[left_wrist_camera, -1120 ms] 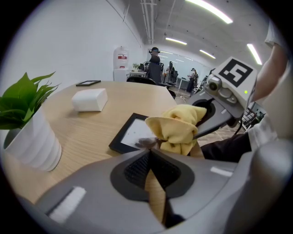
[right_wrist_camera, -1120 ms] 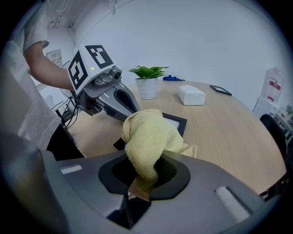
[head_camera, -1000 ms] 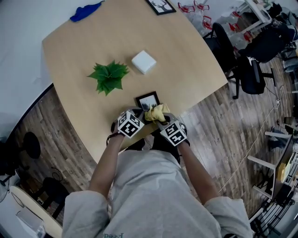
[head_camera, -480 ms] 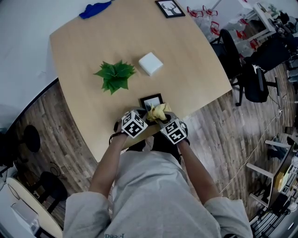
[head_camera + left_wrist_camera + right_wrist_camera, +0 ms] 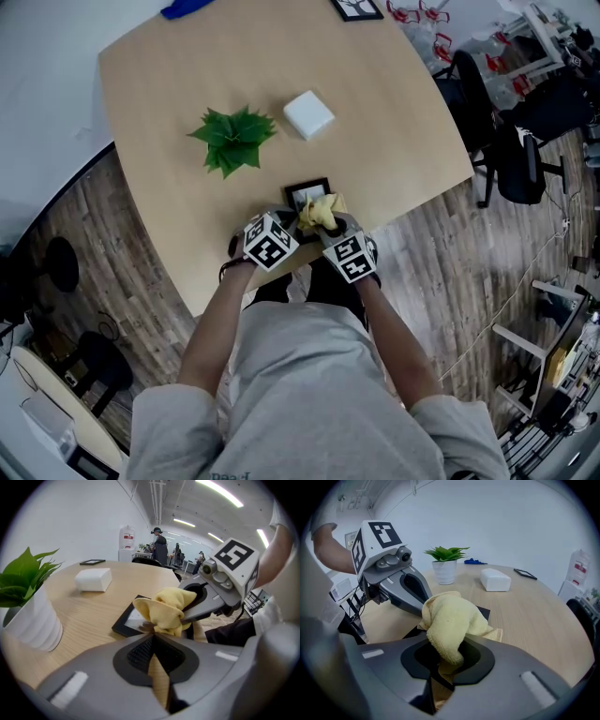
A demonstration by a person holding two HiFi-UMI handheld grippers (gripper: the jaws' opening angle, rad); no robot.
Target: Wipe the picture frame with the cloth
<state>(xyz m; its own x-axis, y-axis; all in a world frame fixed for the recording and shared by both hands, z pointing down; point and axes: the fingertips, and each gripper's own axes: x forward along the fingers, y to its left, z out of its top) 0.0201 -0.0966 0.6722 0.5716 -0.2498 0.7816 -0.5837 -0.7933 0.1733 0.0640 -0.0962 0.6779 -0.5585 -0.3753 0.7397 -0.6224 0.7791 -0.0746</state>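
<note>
Where the pale bench (image 5: 187,112) meets the plank floor (image 5: 122,244), we see the black picture frame (image 5: 302,193) lying flat at the near edge. The right hand-held gripper (image 5: 324,226) clamps the yellow cloth (image 5: 319,212) over it, and the left hand-held gripper (image 5: 287,218) has its jaws together.

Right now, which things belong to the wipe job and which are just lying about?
In the job: yellow cloth, clamped in right gripper; black picture frame at near edge.
Lying about: potted plant; white box; second frame and blue item at the far edge.
</note>
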